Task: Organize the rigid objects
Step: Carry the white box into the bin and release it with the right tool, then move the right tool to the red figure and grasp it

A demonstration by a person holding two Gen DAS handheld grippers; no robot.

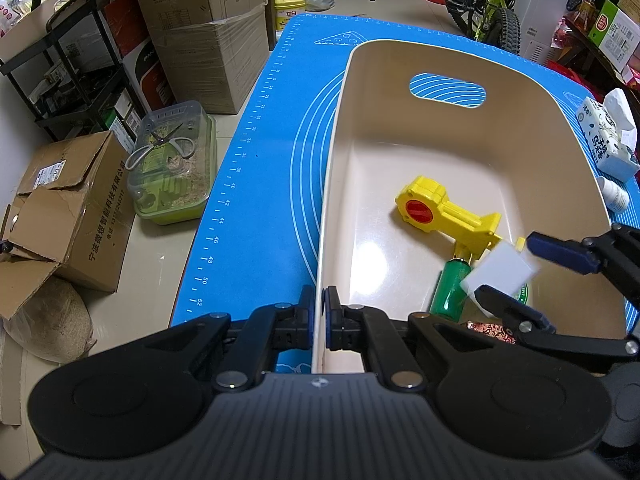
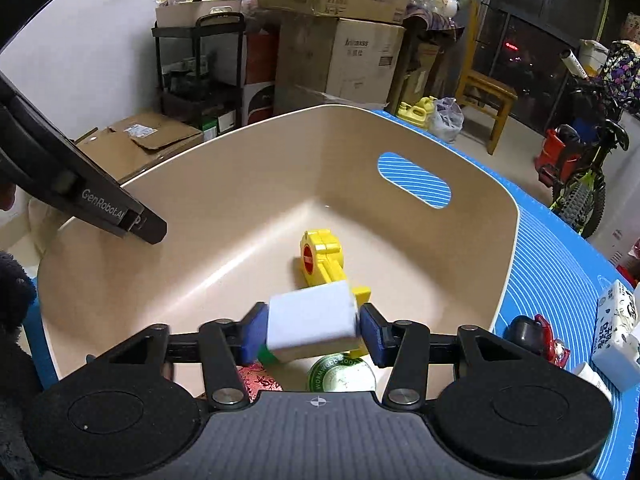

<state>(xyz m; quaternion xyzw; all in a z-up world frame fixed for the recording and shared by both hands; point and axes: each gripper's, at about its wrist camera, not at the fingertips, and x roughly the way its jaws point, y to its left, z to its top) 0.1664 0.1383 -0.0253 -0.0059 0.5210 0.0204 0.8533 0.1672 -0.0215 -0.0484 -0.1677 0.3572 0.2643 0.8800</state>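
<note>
I've got the white block (image 2: pixel 312 322) pinched in the right gripper (image 2: pixel 314 330), above the beige bin (image 1: pixel 332 168), over its near end. Left gripper (image 1: pixel 319 316) is clamped on the bin's rim, steadying it. Risk: the block drops onto the green bottle (image 1: pixel 450 290) or yellow toy (image 1: pixel 444 212) right below and bounces or tips. Round tin (image 2: pixel 340 372) sits there too. Tissue pack (image 1: pixel 608 136) and small white bottle (image 1: pixel 614 194) wait on the blue mat (image 1: pixel 248 184) outside the bin.

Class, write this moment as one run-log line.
left gripper: shut on bin wall | right gripper: holding white block over bin | inside: yellow toy
</note>
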